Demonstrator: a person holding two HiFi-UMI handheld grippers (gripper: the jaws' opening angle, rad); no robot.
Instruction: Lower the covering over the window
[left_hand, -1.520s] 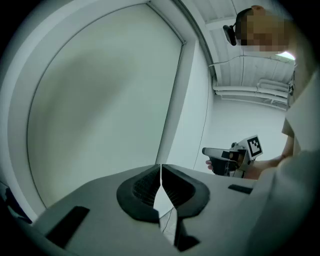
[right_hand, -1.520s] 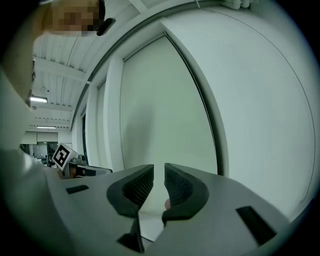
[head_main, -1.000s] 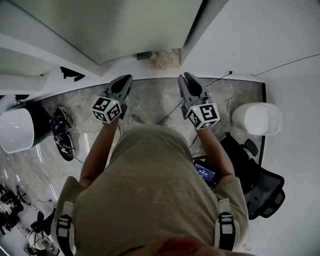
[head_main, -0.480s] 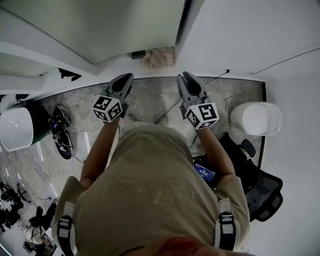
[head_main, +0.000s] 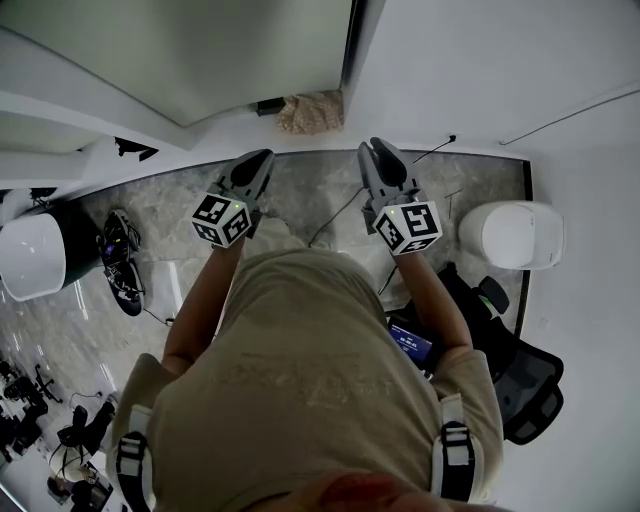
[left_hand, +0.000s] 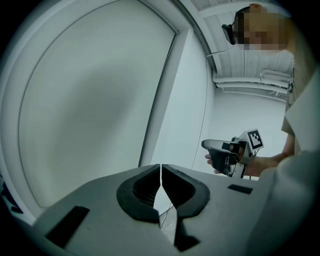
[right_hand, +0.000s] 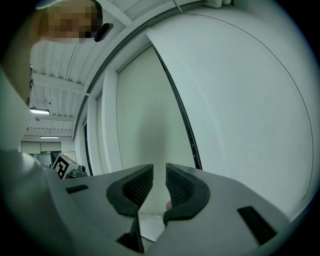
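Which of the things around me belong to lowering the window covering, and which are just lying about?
For the job:
- window blind
- thin cord on the wall beside it, possibly its pull cord
- left tongs, shut
- right tongs, open, empty

Lying about:
- white bin
- black chair
- cable bundle on the floor
- beige wad at the window's foot

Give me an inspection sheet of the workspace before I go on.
Surface: marble-pattern floor, partly bare.
Job's things: window blind covers the pane as far as shown; bottom edge unseen.
Clutter: beige crumpled bundle at the window foot; black gear on the floor, left.
Grippers: left gripper shut, empty; right gripper jaws slightly apart, empty.
Cables: thin dark cable across the floor between the grippers.
Surroundings: white wall, white rounded container, black chair at right.
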